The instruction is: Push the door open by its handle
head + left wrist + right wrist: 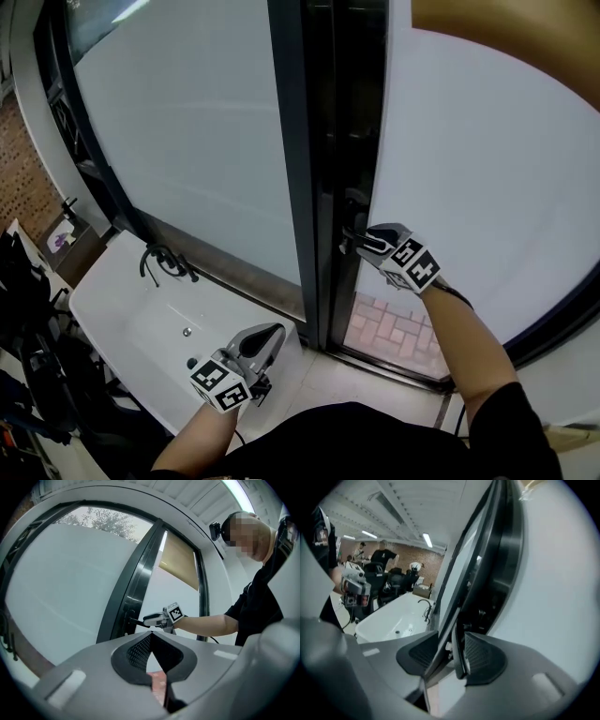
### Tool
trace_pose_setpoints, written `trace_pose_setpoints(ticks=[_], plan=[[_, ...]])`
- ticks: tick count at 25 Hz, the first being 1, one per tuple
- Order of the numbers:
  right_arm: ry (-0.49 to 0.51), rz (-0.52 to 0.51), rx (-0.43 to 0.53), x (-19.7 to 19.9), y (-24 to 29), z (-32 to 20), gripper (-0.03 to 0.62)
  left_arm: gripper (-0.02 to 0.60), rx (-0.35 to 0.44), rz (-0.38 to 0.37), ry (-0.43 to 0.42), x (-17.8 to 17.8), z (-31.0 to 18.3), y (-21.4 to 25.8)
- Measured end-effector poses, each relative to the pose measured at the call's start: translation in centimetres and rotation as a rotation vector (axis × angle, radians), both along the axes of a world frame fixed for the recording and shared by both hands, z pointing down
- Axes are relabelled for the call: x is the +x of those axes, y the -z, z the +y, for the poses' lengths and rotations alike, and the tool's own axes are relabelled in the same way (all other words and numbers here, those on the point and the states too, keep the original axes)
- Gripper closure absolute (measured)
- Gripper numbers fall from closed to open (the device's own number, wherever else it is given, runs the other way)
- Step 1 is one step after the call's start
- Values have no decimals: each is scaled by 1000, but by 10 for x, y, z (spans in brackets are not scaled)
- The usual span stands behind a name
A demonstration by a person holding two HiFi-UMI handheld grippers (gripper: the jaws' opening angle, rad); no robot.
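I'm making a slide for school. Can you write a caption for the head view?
Right tool straddles the door handle; left tool hangs low by the white tub.

Black door frame (314, 187), white sink (122, 309), reddish bricks (394, 328).

Readable text: none was found | Numbers, brands, signs: none were legible | Black-and-white square-patterned left marker cube (221, 386): it carried a coded pattern only, no characters | Matching right marker cube (413, 263): same result | Purple-and-white label (61, 238) on the small brown box, head view: print was too small to read
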State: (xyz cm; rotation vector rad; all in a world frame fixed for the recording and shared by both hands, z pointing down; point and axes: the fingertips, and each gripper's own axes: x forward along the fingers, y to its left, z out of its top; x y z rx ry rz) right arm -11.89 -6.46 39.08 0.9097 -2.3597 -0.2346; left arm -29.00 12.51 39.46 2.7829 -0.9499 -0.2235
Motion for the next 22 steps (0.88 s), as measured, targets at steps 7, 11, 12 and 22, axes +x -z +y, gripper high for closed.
trace_pose_setpoints(ticks=[7,11,12,22], plan=[[-17,205,-87,-27,-42,-36,433,585,-10,3,4,-43,-1,-4],[-65,260,-82,-20,-48,-47,552,585,-19,11,11,-63,-6,-3],[-70,257,-59,-20,-47,-48,553,585,-21,12,9,-65,-8,-4],[-189,34,221,-23,-50,-60,552,586,-47,8,-43,-69,-20,-12]])
